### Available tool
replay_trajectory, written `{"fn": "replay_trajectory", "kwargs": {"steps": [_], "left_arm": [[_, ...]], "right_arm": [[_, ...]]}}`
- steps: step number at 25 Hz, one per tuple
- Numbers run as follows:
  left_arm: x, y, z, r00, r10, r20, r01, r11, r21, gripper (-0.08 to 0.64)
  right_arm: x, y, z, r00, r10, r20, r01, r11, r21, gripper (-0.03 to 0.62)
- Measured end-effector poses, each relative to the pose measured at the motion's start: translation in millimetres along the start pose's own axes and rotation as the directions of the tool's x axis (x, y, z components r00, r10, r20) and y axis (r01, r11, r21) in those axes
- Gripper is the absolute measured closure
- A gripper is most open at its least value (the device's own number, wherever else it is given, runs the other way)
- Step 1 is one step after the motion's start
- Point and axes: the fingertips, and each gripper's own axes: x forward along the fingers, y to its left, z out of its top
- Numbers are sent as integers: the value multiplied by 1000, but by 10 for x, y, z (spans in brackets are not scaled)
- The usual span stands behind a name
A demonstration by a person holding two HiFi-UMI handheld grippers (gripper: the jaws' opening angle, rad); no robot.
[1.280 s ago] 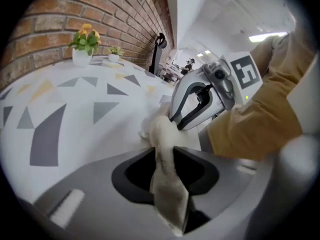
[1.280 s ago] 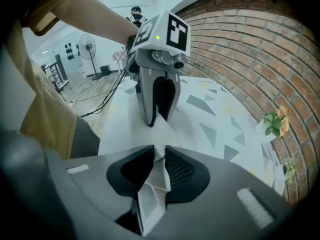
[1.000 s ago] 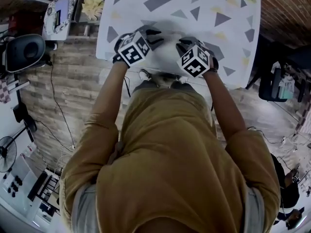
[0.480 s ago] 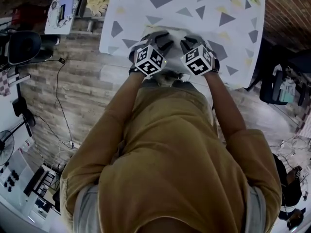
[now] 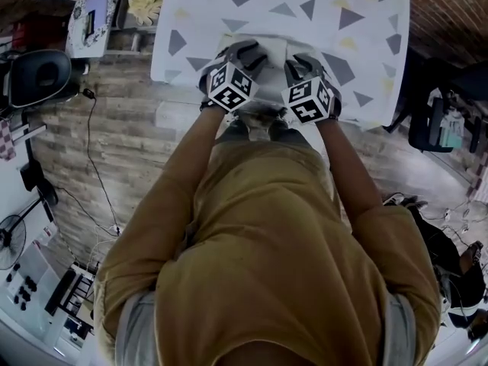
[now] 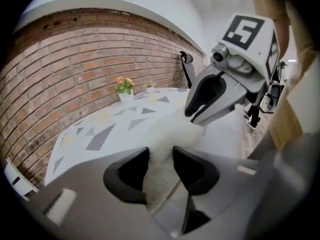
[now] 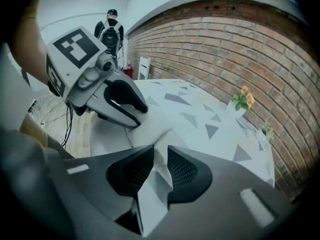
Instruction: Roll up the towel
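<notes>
Head view looks steeply down over the person's ochre shirt [image 5: 274,242] to a white desk [image 5: 358,21] printed with grey and yellow triangles, set on a wood-plank floor [image 5: 114,143]. The left claw [image 5: 245,52] and the right claw [image 5: 303,63] reach over the desk's near edge side by side, close together, each with its marker cube facing up. The towel [image 5: 276,48] is white and lies on the desk near that edge, showing between the two claws and just beyond them. In the left gripper view the left claw is clenched on the towel: a fuzzy ridge of cloth fills the gap between its dark pads and runs on across the desk toward the other claw, which tilts down onto the same cloth. In the right gripper view the right claw is likewise clenched on the towel, a smooth fold pinched upright between its ribbed pads, with the left claw bearing on the cloth just beyond. A small pot of flowers [image 7: 241,100] stands at the desk's far end, close to the brick wall [image 7: 240,39]. Another person [image 7: 109,31] stands well behind, back turned.
</notes>
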Motion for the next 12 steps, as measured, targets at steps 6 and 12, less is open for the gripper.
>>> {"fn": "replay_trajectory", "kwargs": {"steps": [6,12], "left_arm": [[-124,137,31,997,69,28,-69,998,8,387],[-78,238,-122,999,38,-13,-39,995,-88,385]], "right_arm": [[76,-99,-96,1000,11,-29,-9,997,72,518],[167,-106,-139,998,31,-50,-26,995,98,518]]}}
